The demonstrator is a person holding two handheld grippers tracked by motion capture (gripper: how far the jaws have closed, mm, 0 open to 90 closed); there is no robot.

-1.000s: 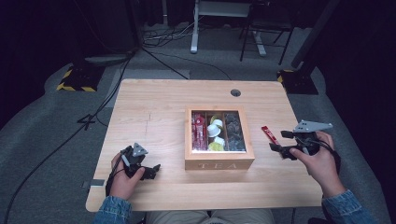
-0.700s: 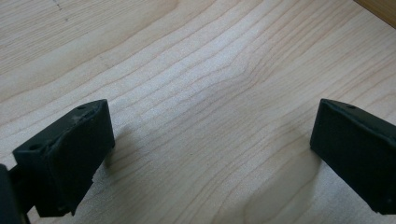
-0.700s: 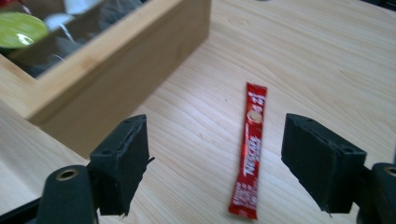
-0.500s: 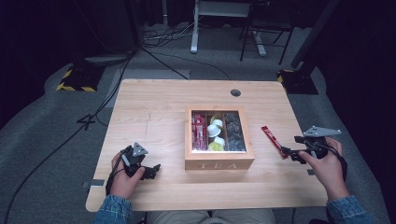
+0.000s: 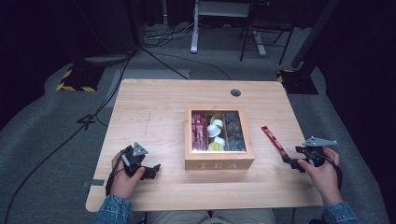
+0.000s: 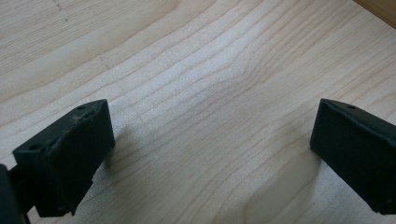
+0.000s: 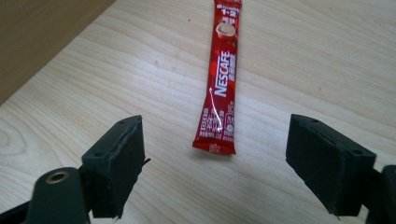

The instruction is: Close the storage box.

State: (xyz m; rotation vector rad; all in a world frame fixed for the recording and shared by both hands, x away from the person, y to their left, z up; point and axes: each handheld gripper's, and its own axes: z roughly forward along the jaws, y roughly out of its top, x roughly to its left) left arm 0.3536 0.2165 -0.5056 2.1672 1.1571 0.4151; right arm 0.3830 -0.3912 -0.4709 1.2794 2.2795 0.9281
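A red Nescafe sachet point(image 5: 274, 140) lies flat on the wooden table point(image 5: 154, 112), right of the wooden tea box point(image 5: 219, 163). My right gripper point(image 5: 288, 161) hovers low just behind the sachet's near end. In the right gripper view the sachet point(image 7: 222, 79) stretches away from the right gripper point(image 7: 219, 168), whose jaws have just been opening and stand wide, pressing on nothing. My left gripper point(image 5: 150, 171) rests at the table's front left. In its own view the left gripper point(image 6: 210, 158) is open over bare wood.
The tea box holds red sachets, white and yellow pods and dark packets in three compartments under a clear lid. A cable hole point(image 5: 236, 92) sits at the table's far edge. Dark floor, cables and chair legs lie beyond the table.
My right hand has sunk toward the table and drawn back toward the near right edge, jaws wider. The sachet lies where it was. The left hand has not moved.
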